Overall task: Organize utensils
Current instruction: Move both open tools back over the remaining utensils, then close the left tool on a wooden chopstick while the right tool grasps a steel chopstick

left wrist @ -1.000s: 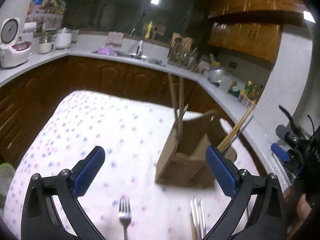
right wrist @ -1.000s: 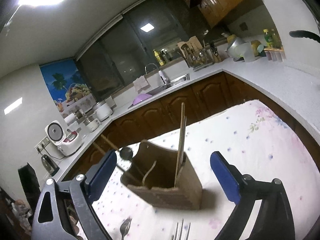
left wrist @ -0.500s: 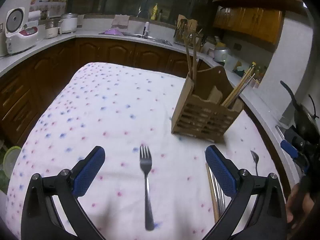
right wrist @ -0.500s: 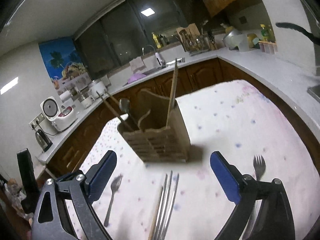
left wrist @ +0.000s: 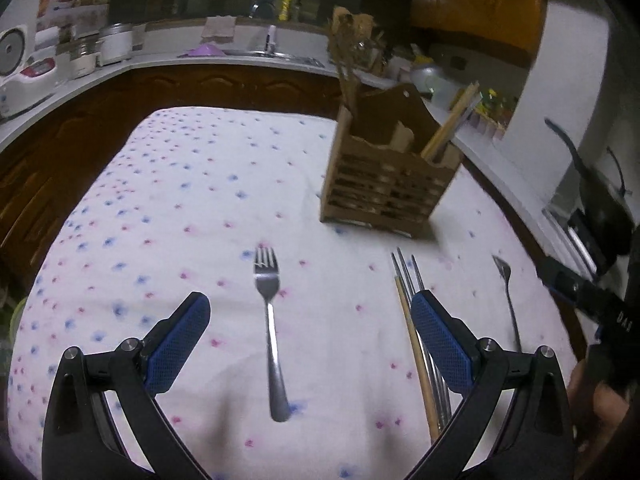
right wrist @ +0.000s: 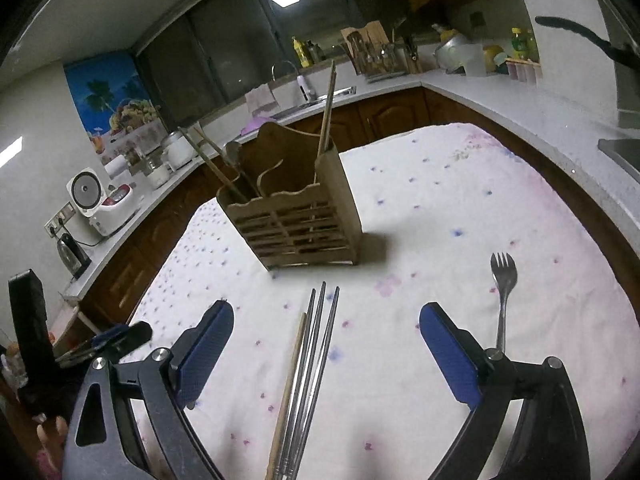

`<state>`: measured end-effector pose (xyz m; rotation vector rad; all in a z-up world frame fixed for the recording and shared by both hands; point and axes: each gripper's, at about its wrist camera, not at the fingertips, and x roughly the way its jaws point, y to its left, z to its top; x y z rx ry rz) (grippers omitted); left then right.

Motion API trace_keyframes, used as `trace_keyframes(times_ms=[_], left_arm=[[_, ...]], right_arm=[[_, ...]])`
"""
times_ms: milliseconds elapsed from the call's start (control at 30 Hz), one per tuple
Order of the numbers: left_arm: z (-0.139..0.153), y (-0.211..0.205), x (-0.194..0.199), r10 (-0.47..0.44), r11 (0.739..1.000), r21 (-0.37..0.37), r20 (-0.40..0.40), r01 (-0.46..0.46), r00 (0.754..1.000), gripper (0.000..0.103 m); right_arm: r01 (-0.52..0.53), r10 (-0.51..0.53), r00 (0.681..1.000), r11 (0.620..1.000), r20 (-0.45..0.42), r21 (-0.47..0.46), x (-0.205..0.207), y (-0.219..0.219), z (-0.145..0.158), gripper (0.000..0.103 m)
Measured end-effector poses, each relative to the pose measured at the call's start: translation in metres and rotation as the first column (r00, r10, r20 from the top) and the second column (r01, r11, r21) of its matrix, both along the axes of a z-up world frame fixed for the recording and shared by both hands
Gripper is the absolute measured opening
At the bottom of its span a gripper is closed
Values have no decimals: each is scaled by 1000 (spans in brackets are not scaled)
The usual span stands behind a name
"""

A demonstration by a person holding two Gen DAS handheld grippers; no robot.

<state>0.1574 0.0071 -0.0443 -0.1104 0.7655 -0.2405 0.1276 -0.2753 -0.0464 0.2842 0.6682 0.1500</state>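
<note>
A wooden utensil holder (left wrist: 386, 176) (right wrist: 294, 222) stands on the dotted tablecloth (left wrist: 180, 200) with chopsticks and a spoon in it. A steel fork (left wrist: 270, 320) lies between the open blue pads of my left gripper (left wrist: 310, 320), which hovers above it. A bundle of metal chopsticks with one wooden chopstick (right wrist: 308, 368) (left wrist: 416, 340) lies between the open pads of my right gripper (right wrist: 326, 334). A spork (right wrist: 502, 292) (left wrist: 508, 300) lies to the right. Both grippers are empty.
Brown cabinets with a white counter (right wrist: 500, 92) wrap around the table. On the counter are a rice cooker (right wrist: 96, 200), a kettle (right wrist: 72, 254), a sink (left wrist: 256, 54) and a drying rack (right wrist: 380, 56). The other gripper shows at the right edge (left wrist: 592, 300).
Both grippers have tilted down and pulled back toward the near table edge. The holder now looks farther away and the fork, chopsticks and spork have come fully into view.
</note>
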Motion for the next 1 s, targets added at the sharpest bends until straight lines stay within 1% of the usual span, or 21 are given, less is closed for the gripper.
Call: trace_keyframes(times_ms=[100, 267, 300, 367, 533, 567, 633, 700, 800, 867, 933, 967, 1000], left_arm=[[-8, -18, 7, -34, 998, 48, -27, 36, 999, 102], [-28, -52, 22, -109, 990, 81, -93, 117, 990, 102], [-34, -64, 27, -130, 985, 95, -111, 141, 985, 101], [-42, -80, 33, -149, 978, 124, -131, 166, 980, 97], [-67, -115, 51, -170, 952, 220, -198, 212, 965, 80], [-71, -120, 53, -172, 946, 237, -206, 219, 963, 79], [-74, -124, 55, -180, 942, 246, -200, 227, 963, 79], [-79, -126, 56, -179, 931, 279, -213, 235, 961, 79], [-77, -115, 52, -188, 928, 283, -202, 241, 961, 78], [-76, -103, 52, -185, 931, 279, -202, 237, 962, 76], [-74, -88, 51, -183, 937, 262, -200, 232, 963, 74], [-73, -79, 51, -184, 944, 236, -201, 230, 962, 74], [-72, -75, 51, -187, 949, 216, -204, 231, 961, 74]], right_arm=[[14, -14, 1000, 1000, -14, 4, 3, -5, -3, 95], [49, -48, 999, 998, -19, 27, 6, -19, -6, 95], [56, -55, 998, 998, -19, 30, 7, -22, -6, 95], [64, -64, 998, 997, -18, 35, 8, -26, -6, 95], [76, -74, 997, 996, -31, 54, 13, -36, -8, 95], [78, -76, 997, 996, -31, 54, 15, -37, -8, 95], [80, -78, 996, 995, -34, 55, 17, -39, -9, 95], [77, -75, 996, 995, -37, 56, 20, -40, -10, 95], [67, -65, 997, 996, -43, 57, 24, -40, -12, 94], [58, -55, 997, 997, -46, 55, 27, -38, -14, 91], [45, -41, 997, 998, -65, 53, 32, -34, -18, 84], [33, -28, 996, 998, -80, 52, 36, -31, -23, 80], [24, -19, 995, 998, -94, 52, 39, -28, -26, 71]])
